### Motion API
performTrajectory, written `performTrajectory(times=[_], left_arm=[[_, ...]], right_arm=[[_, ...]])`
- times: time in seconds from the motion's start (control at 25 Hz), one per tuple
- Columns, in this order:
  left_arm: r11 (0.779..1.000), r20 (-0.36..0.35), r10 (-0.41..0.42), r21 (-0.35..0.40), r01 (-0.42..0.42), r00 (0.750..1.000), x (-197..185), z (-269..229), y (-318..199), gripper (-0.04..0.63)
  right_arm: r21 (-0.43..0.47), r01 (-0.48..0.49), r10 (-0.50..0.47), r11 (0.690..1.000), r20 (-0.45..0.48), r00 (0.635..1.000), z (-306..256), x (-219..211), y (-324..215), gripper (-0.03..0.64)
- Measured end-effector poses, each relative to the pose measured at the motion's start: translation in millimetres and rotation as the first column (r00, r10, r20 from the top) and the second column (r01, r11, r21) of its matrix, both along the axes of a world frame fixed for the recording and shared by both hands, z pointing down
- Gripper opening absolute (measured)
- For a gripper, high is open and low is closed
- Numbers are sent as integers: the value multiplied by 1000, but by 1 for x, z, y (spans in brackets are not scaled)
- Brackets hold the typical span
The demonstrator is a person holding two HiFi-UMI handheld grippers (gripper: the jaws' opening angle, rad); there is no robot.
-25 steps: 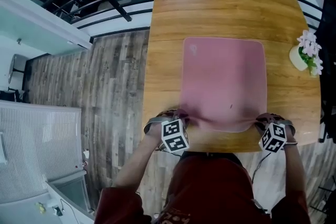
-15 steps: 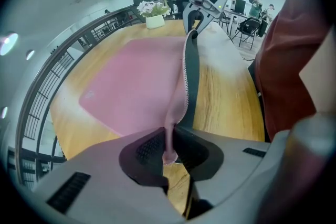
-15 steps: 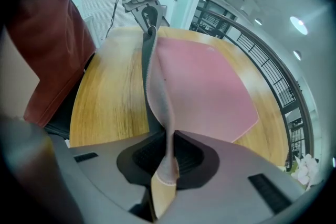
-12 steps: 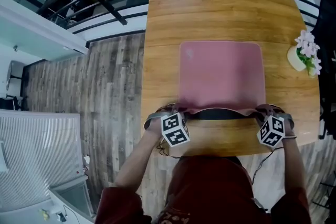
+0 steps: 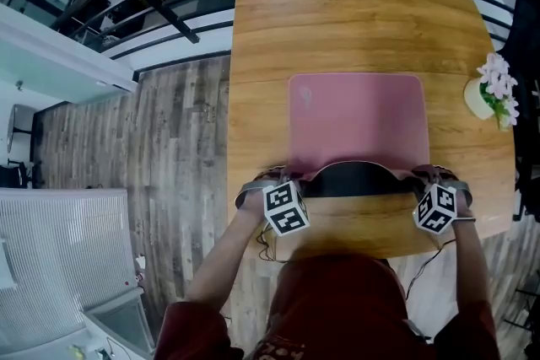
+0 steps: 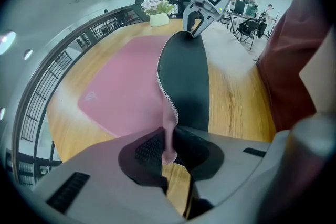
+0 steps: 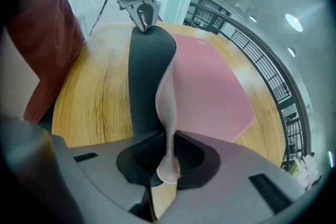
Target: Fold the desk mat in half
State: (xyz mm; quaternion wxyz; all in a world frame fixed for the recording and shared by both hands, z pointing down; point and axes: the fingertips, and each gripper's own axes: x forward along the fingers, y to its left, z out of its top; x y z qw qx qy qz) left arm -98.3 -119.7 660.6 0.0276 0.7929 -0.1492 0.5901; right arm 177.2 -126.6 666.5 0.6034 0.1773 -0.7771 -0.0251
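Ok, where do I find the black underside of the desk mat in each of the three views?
Head view: the desk mat shows its black underside low centre, between left gripper and right gripper.
Left gripper view: centre, rising from the jaws to the right gripper.
Right gripper view: centre-left, running up to the left gripper.
Shared landmark: the pink top face, beside the black everywhere.

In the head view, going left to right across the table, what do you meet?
Left tongs → desk mat, near edge lifted with its black underside showing → right tongs → white pot of flowers.
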Motion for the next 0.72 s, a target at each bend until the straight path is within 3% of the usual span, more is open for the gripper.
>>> performTrajectory(times=[0.72], left_arm=[[999, -22, 10, 50, -8, 1000, -9, 1, -58, 74]], right_arm=[[120, -74, 81, 990, -55, 995, -1, -6, -56, 54]])
